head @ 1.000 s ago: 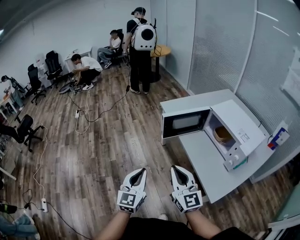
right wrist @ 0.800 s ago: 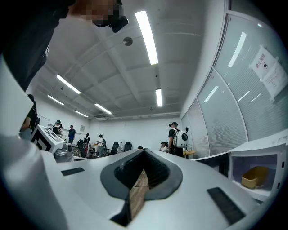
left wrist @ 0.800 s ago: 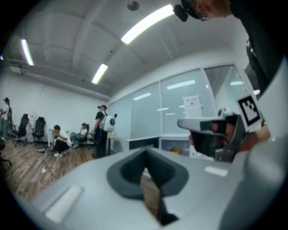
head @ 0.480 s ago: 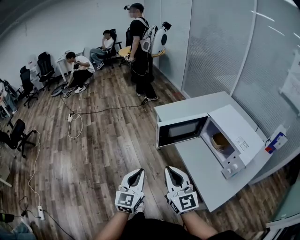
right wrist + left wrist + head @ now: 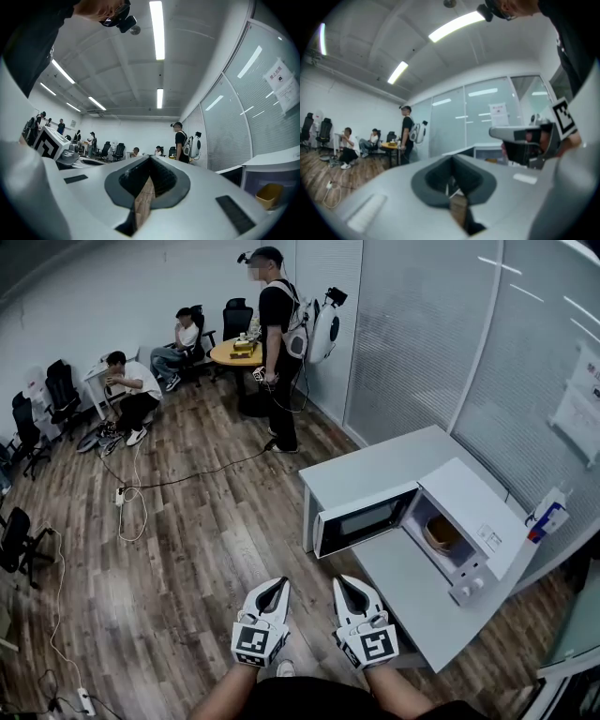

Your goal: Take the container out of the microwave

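Note:
The white microwave (image 5: 480, 514) stands on a grey table (image 5: 412, 589) at the right, with its door (image 5: 364, 519) swung wide open to the left. Inside its cavity sits the tan container (image 5: 441, 533), which also shows at the far right of the right gripper view as a yellow tub (image 5: 268, 195). My left gripper (image 5: 274, 590) and right gripper (image 5: 348, 587) are held side by side low in front of me, over the wooden floor and short of the table. Both are shut with nothing in them, and they point level into the room.
A person with a white backpack (image 5: 277, 343) stands by the frosted glass wall. Two seated people (image 5: 129, 390) are at the far left by a round table (image 5: 234, 351). Cables and a power strip (image 5: 122, 495) lie on the floor, and office chairs (image 5: 28, 427) line the left side.
The microwave and table have come nearer and more to the middle of the head view as I walked on. Both grippers have stayed shut and side by side.

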`<state>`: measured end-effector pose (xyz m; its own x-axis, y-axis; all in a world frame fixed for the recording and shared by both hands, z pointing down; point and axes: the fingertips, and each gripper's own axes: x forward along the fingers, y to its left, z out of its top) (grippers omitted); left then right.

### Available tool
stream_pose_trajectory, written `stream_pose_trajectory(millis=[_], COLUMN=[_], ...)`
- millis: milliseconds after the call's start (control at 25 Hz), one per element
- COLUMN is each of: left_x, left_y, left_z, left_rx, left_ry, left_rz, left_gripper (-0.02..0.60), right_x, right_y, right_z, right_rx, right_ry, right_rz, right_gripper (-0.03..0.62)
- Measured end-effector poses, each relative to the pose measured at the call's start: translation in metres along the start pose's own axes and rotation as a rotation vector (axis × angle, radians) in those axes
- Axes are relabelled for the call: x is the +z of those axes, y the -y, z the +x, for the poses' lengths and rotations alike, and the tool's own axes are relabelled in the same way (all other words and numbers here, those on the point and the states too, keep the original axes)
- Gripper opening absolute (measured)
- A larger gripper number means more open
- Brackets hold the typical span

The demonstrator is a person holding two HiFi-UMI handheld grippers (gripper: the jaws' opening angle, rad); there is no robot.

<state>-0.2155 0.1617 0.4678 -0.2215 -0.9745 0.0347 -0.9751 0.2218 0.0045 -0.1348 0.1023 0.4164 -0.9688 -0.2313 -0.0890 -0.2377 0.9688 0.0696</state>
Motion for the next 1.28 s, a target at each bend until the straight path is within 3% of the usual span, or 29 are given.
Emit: stream_pose_trajectory(millis=[200, 520, 960, 1280], left_x=[-0.008, -0.017, -0.018, -0.022], left_y=[-0.011, 0.016, 0.078, 0.121], left_z=[0.022, 0.057, 0.144, 0.21], left_rx=[-0.076, -0.216, -0.331, -0.376], left_ry=[-0.011, -0.017, -0.049, -0.082], left_rz=[-0.012, -0.033, -0.044, -0.004], left_gripper=[0.006, 0.006, 0.006, 0.006], right_x=[-0.008, -0.023, -0.038, -0.048], right_y=[0.008, 0.042, 0.137, 0.213], right_z=[0.012, -0.006, -0.027, -0.041], right_rx=[-0.068, -0.208, -0.291, -0.343], right_ry=[-0.025, -0.077, -0.091, -0.07], right_rz=[-0.016, -0.022, 0.006, 0.022], right_gripper=[-0.002, -0.002, -0.002, -0.002])
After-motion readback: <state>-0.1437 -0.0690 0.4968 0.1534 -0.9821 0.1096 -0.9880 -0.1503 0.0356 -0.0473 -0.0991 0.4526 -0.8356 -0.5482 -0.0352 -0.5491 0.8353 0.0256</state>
